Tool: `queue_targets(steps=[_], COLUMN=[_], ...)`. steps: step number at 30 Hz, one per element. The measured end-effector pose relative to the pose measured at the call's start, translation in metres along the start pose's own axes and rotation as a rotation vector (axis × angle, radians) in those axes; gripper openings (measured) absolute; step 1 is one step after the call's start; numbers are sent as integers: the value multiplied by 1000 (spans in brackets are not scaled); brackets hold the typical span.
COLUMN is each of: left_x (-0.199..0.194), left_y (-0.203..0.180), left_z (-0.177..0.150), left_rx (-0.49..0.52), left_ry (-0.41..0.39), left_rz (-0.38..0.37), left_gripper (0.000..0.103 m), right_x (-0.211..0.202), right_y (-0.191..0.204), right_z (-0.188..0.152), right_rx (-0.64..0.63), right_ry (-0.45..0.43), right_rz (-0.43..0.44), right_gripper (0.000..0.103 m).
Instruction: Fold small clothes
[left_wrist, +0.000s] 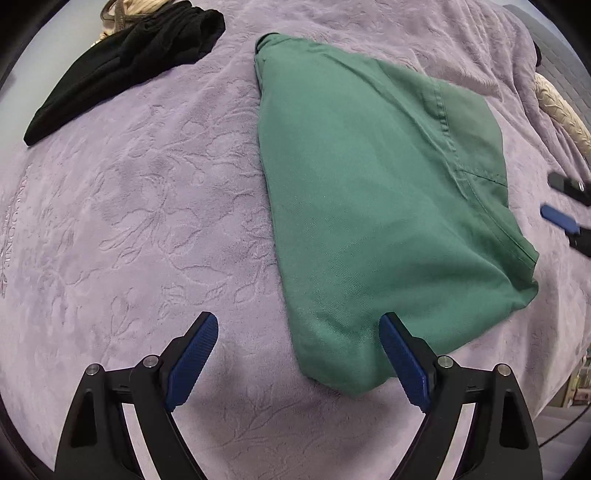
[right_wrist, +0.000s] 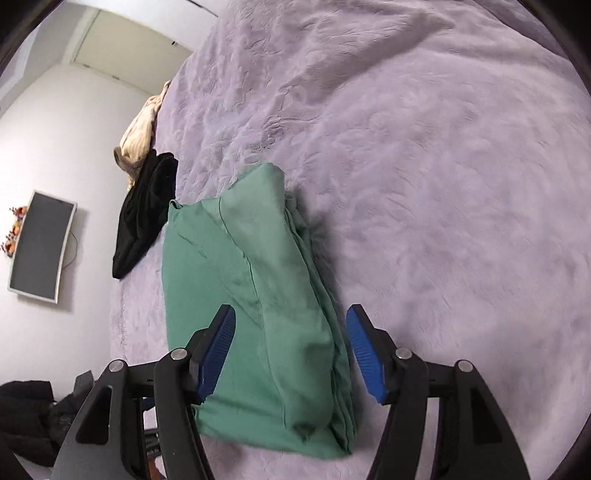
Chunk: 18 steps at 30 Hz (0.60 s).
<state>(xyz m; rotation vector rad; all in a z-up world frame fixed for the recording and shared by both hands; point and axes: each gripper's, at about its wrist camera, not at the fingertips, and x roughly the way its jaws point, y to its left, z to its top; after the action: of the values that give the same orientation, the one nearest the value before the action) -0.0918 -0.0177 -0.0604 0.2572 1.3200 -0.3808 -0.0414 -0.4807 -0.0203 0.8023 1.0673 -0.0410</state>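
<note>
A green garment (left_wrist: 373, 199) lies folded in layers on the lilac bedspread (left_wrist: 140, 206); it also shows in the right wrist view (right_wrist: 255, 295). My left gripper (left_wrist: 299, 325) is open and empty, hovering over the garment's near left corner. My right gripper (right_wrist: 291, 321) is open and empty, its jaws spread just above the garment's near end. The right gripper's fingers (left_wrist: 557, 218) show at the right edge of the left wrist view, beside the garment.
A black garment (left_wrist: 122, 62) lies at the far left of the bed, also in the right wrist view (right_wrist: 146, 210), with a beige cloth (right_wrist: 142, 129) beyond it. A wall monitor (right_wrist: 40, 247) and dark clothes (right_wrist: 26, 417) lie off the bed's edge.
</note>
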Motion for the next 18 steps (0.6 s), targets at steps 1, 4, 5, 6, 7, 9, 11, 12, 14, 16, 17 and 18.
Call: queue_targets(steps=[1,4,5,6,7,9,11,12,14,16,17,18], left_x=[3,2,1,1,2,12,23,28,34,32,29,25], left_y=[-4,-6,-6,-6,-7,-7,-8,-10,-15,-19,-20,-21], left_z=[-2,-2,-3,-4,-5,-6,-5,-6,-8,-9,-9,-10], left_rx=[-1,-19,-24,-26,-27,-34,-47,-49,-51,-41,-36,-31], left_ry=[8,2,-1,-2,-2,8,11,15,20,21,26,28], left_rz=[4,-2,-4,-2,3,2,-17,-21,-11,6,6,6], left_gripper=[90,90,90,90,90,90,90,90,98,98,98,98], right_x=[14,43,44,44,47,60,83,91,89,75,68,56], right_y=[4,16,19,24,22,4,-14,-21,-28,-31,-32,-33], right_z=[10,34,39,47,54,59,62,61,62,62,61,58], right_rx=[-15,-51,-66,-86,-93,-80,-63,-57,-29,4,15,26], right_ry=[22,73,56,33,23,57,114,127,117,108,108,109], right_rz=[-6,-26,-41,-59,-82,-119,-157,-166,-144,-136,-137,-137], right_gripper=[66,3,3,3,3,3,3,5,5,6,14,24])
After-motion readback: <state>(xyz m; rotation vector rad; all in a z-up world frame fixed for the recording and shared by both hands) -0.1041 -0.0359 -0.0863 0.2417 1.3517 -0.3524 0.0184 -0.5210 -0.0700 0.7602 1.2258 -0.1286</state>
